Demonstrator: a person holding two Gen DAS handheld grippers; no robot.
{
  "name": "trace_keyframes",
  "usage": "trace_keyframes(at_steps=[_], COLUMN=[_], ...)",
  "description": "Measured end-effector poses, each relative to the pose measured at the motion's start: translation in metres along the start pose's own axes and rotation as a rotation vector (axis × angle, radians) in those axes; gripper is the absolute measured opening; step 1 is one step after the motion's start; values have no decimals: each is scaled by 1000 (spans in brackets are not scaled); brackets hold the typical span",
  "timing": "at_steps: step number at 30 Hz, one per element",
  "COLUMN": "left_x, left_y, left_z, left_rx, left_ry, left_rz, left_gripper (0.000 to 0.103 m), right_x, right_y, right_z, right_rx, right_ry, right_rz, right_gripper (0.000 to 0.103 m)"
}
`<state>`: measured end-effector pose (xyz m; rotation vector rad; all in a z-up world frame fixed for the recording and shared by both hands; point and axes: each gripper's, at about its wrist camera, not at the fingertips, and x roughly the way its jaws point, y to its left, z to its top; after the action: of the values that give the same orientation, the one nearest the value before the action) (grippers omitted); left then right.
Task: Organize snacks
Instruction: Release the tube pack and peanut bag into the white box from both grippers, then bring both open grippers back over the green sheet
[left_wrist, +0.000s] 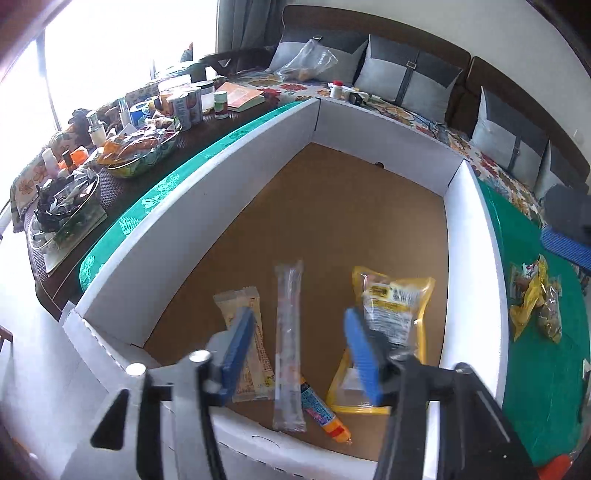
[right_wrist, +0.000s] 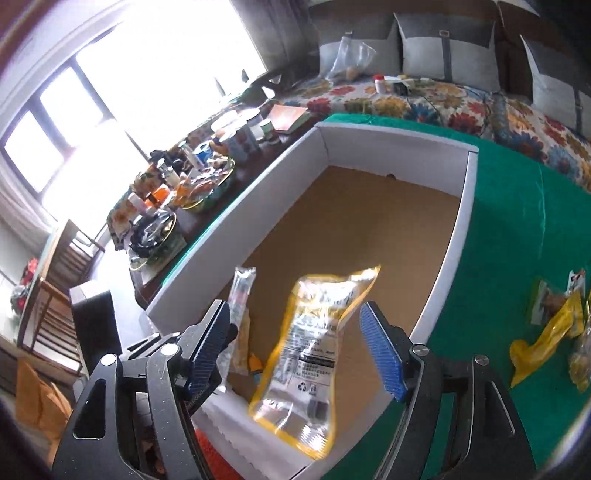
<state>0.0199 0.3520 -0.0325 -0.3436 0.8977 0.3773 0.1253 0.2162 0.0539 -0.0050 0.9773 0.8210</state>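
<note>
Both grippers hang over the white box (left_wrist: 207, 206) on the green cloth (left_wrist: 535, 295), and this is the drop-off phase. The left gripper (left_wrist: 299, 354) has its blue pads spread, nothing pinched; below it, on the box's brown floor, lie a beige wrapped bar (left_wrist: 258, 306), a long clear tube pack (left_wrist: 290, 332) and a small colourful stick (left_wrist: 321, 413) poking out from under the tube's near end. The right gripper (right_wrist: 295, 347) is parted too, and the yellow-edged pouch (right_wrist: 317, 354) sits between its pads without either one pressing it. In the left wrist view that same pouch (left_wrist: 391, 302) lies on the box floor, right of the tube pack, so I judge it released.

More snacks wait outside the box's right wall: a yellow wrapper pile (right_wrist: 546, 325) on the cloth. That looks like the next target. To do it well, lift the right gripper clear of the box wall before swinging over, keep the jaws wide on approach, and pinch one crinkly packet near its middle so it doesn't slip or drag its neighbours. Then lay it beside the pouch, not on top.
</note>
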Motion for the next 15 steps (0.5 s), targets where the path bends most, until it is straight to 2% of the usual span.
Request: trace_keyframes(at_steps=[1, 3, 5, 9, 12, 15], left_x=[-5, -15, -25, -49, -65, -72], left_y=[2, -1, -12, -56, -105, -158], left_z=[1, 4, 6, 4, -12, -38], left_rx=[-11, -22, -17, 43, 116, 197], left_ry=[-27, -76, -98, -152, -169, -148], left_rz=[5, 6, -17, -73, -148, -221], left_gripper=[81, 82, 82, 85, 91, 92], right_x=[-11, -39, -75, -127, -138, -130], right_y=[2, 6, 6, -13, -49, -102], right_z=[4, 9, 11, -2, -29, -71], right_rx=[-3, -32, -84, -171, -179, -143], right_ry=[-28, -107, -222, -397, -400, -318], right_rz=[7, 2, -34, -169, -266, -373], right_gripper=[78, 80, 82, 87, 87, 87])
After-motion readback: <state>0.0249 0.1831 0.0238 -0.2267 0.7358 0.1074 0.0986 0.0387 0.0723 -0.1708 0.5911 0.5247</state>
